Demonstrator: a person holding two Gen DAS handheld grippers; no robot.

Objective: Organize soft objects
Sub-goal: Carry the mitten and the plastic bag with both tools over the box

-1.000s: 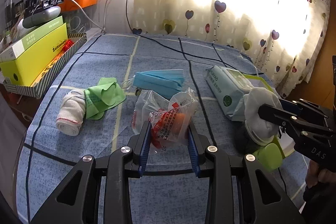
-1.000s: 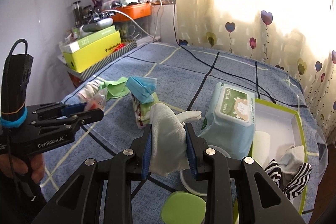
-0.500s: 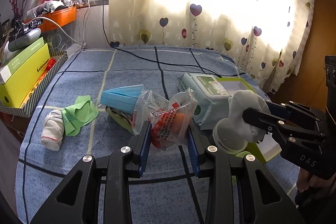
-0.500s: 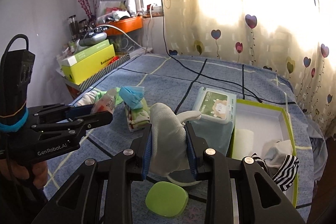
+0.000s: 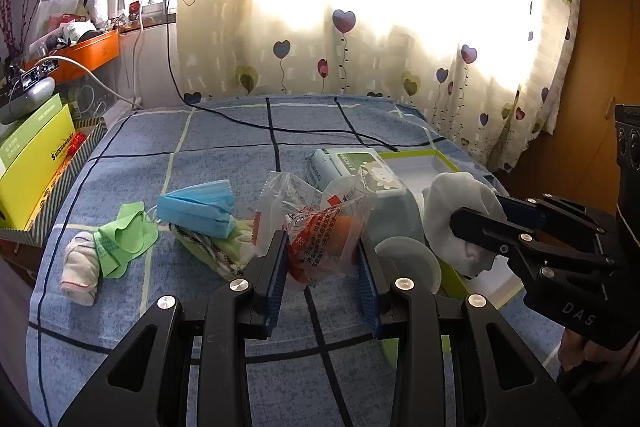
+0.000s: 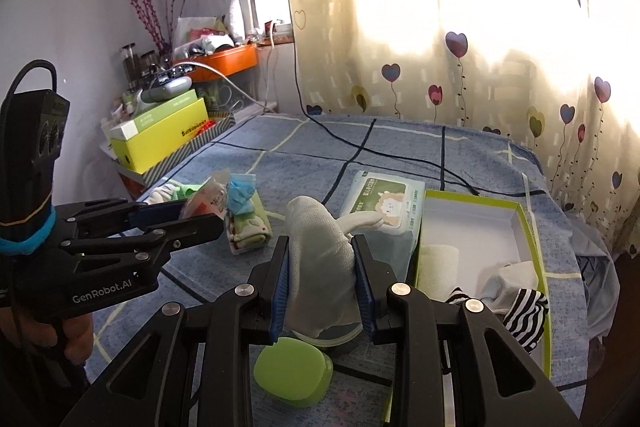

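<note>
Glove (image 6: 320, 259), white knit, sits clenched mid-body in our R gripper (image 6: 320, 263), box (image 6: 532, 239) at 2 o'clock; light, floppy, so we grip the bunched middle; L gripper (image 5: 322, 259) pinches crinkly snack bag (image 5: 320, 227), slippery film w/ firm contents; hold low.

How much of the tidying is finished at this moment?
Done: striped cloth lies in the green box. In hand: right gripper holds a white glove, left gripper a plastic packet. Left: blue mask, green cloth, rolled sock.
</note>
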